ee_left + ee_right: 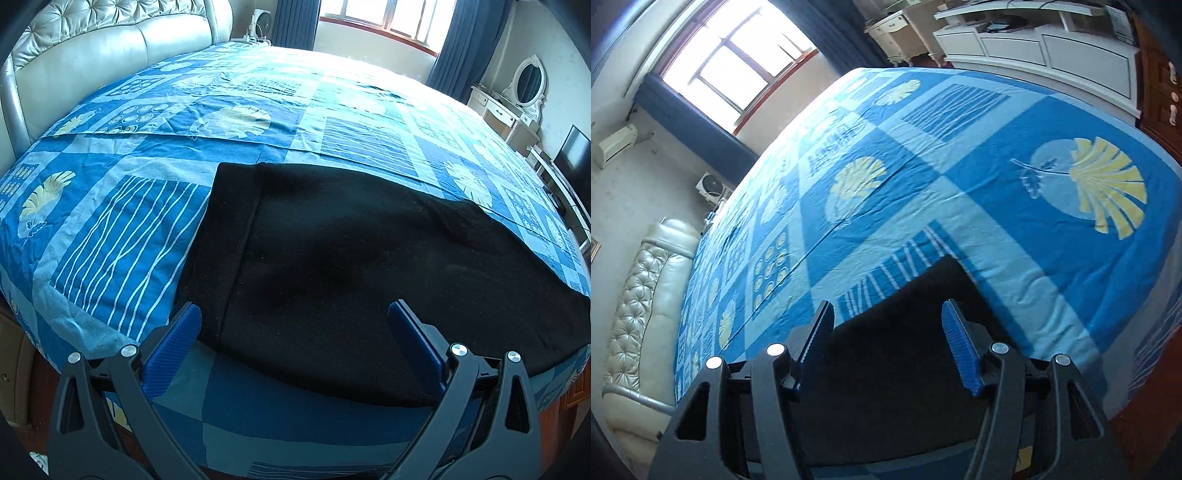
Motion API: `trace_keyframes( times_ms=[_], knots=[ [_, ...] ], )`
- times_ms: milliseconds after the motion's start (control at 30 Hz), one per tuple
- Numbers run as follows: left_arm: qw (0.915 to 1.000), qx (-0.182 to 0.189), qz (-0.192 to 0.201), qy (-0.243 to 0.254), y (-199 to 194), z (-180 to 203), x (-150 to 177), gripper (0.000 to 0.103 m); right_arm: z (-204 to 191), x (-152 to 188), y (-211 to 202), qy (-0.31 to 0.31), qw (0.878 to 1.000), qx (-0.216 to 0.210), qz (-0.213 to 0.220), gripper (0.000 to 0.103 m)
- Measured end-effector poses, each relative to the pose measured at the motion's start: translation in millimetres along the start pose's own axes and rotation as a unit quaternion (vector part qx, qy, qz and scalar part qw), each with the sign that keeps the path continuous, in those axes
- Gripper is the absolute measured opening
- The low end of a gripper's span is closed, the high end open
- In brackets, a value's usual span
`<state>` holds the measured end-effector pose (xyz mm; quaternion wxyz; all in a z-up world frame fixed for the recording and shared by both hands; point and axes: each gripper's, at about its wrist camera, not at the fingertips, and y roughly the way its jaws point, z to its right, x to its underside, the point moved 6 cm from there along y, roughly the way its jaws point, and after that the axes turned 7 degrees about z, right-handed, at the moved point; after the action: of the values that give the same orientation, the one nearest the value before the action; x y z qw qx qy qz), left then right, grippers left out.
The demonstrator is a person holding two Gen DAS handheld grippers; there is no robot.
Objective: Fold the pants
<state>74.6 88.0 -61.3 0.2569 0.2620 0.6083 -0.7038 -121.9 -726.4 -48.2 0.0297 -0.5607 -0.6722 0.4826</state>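
Pants (351,258) flat on near edge of bed (258,110) | left gripper (295,325) spread wide, empty, over waistband end | right gripper (886,332) likewise parted, empty | advice: pinch both near corners squarely, lift evenly, fold across.

Left hand-held gripper (294,319) jaws wide apart, right hand-held gripper (887,320) likewise
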Motion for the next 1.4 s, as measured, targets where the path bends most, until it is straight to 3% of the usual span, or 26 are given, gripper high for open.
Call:
trace_keyframes(
  times_ms=[67, 167, 267, 367, 433, 567, 600, 633, 767, 900, 1133, 1400],
  knots=[
    [1.0, -0.002, -0.003, -0.005, -3.2, 2.4, 0.8, 0.101, 33.8, 3.7, 3.1, 0.029, 0.999, 0.014, -0.005, 0.061],
    [0.9999, -0.006, -0.003, -0.015, -9.2, 4.4, 0.6, 0.101, 55.2, 14.8, 15.7, 0.06, 0.998, -0.012, -0.026, 0.061],
    [0.9998, -0.011, -0.001, -0.017, -14.5, 7.0, -0.1, 0.101, 54.6, 21.7, 27.5, 0.076, 0.995, -0.058, -0.037, 0.063],
    [0.9998, -0.017, 0.001, -0.013, -17.3, 8.9, -1.2, 0.101, 40.4, 33.7, 38.2, 0.098, 0.984, -0.127, -0.078, 0.063],
    [0.9997, -0.018, 0.001, -0.014, -17.8, 9.5, -1.6, 0.101, 30.3, 37.7, 40.6, 0.061, 0.988, -0.119, -0.083, 0.063],
    [0.9997, -0.012, -0.004, -0.021, -16.9, 11.3, -0.2, 0.101, 16.7, 44.4, 45.3, 0.034, 0.99, -0.097, -0.099, 0.048],
    [0.9997, -0.01, -0.005, -0.021, -16.6, 12.1, 0.2, 0.101, 12.7, 45.8, 47.2, 0.028, 0.99, -0.095, -0.102, 0.034],
    [0.9997, -0.009, -0.006, -0.021, -16.5, 12.8, 1.0, 0.101, 9.5, 47.4, 48.5, 0.027, 0.989, -0.094, -0.108, 0.028],
    [0.9999, -0.003, -0.003, -0.015, -20.9, 14.8, 0.3, 0.101, -8.3, 45.8, 41.8, 0.031, 0.992, -0.087, -0.092, 0.024],
    [0.9999, -0.004, 0.012, -0.007, -29.1, 13.6, -4.1, 0.101, -39.3, 35.6, 19.6, 0.042, 0.99, -0.123, -0.062, 0.024],
    [0.9996, 0.007, 0.02, -0.02, -36.2, 12.2, -6.3, 0.101, -123.7, 27.5, -22.4, -0.009, 0.984, -0.175, -0.029, 0.023],
    [0.9992, 0.018, 0.022, -0.027, -41.2, 13.8, -6.5, 0.101, -240.3, 58.7, -45.7, -0.088, 0.97, -0.227, -0.023, 0.023]
  ],
)
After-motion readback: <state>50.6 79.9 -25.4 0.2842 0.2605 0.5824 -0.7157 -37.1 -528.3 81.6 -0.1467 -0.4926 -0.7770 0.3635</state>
